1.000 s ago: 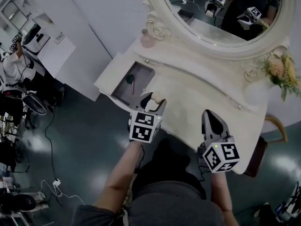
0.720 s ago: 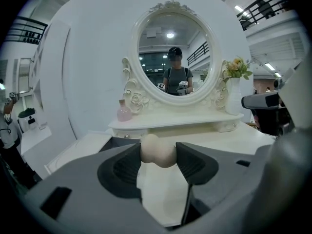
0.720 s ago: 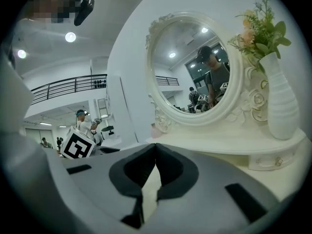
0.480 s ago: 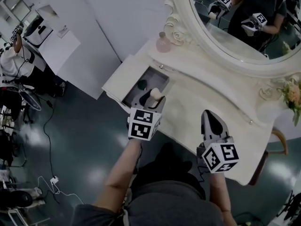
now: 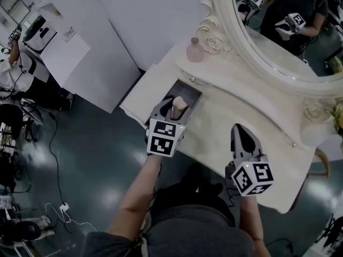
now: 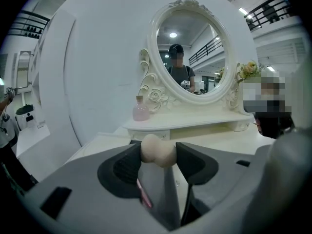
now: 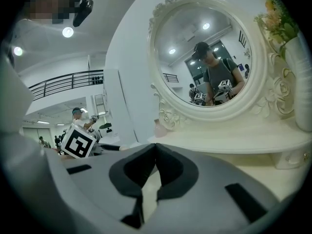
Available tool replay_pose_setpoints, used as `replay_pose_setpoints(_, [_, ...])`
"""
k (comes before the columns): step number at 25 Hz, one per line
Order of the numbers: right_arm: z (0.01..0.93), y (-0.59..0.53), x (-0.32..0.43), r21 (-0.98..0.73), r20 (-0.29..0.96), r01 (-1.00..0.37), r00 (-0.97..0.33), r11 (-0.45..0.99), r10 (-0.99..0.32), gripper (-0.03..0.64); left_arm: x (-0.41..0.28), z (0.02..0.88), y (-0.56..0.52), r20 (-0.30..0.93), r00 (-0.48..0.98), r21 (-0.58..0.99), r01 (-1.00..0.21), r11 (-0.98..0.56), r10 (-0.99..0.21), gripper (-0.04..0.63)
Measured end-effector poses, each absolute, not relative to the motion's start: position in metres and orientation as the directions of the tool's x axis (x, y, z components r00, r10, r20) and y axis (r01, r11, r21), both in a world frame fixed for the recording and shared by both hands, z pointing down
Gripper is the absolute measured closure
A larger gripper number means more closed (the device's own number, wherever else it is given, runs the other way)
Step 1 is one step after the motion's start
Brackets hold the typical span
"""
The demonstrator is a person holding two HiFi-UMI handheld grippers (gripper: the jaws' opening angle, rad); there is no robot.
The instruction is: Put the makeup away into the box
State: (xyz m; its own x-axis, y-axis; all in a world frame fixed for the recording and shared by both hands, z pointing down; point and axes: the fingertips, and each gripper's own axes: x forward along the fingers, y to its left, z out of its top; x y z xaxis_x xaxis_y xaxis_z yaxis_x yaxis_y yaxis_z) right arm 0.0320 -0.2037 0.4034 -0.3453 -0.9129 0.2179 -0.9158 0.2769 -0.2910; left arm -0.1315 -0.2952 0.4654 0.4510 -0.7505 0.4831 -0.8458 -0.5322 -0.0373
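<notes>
While left tongs [image 5: 171,110] clamp one beige sponge [image 6: 157,150] over the desk's [image 5: 225,114] one open box [image 5: 192,91], right tongs [image 5: 244,137] hang closed, empty.

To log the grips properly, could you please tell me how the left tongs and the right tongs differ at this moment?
The left tongs stand apart, clamping a beige makeup sponge; the right tongs are shut and empty. In the head view the left tongs reach over the open drawer, the right tongs over the vanity top. Both point toward the mirror.
</notes>
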Motion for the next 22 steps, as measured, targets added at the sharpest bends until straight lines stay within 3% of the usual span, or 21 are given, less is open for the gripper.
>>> replay_pose_setpoints(22, [0.408, -0.221, 0.043, -0.268, 0.251, -0.947, -0.247, 0.178, -0.936, 0.612, -0.119, 0.527, -0.350, 0.631, 0.478, 0.000, -0.788, -0.616, -0.611, 0.370])
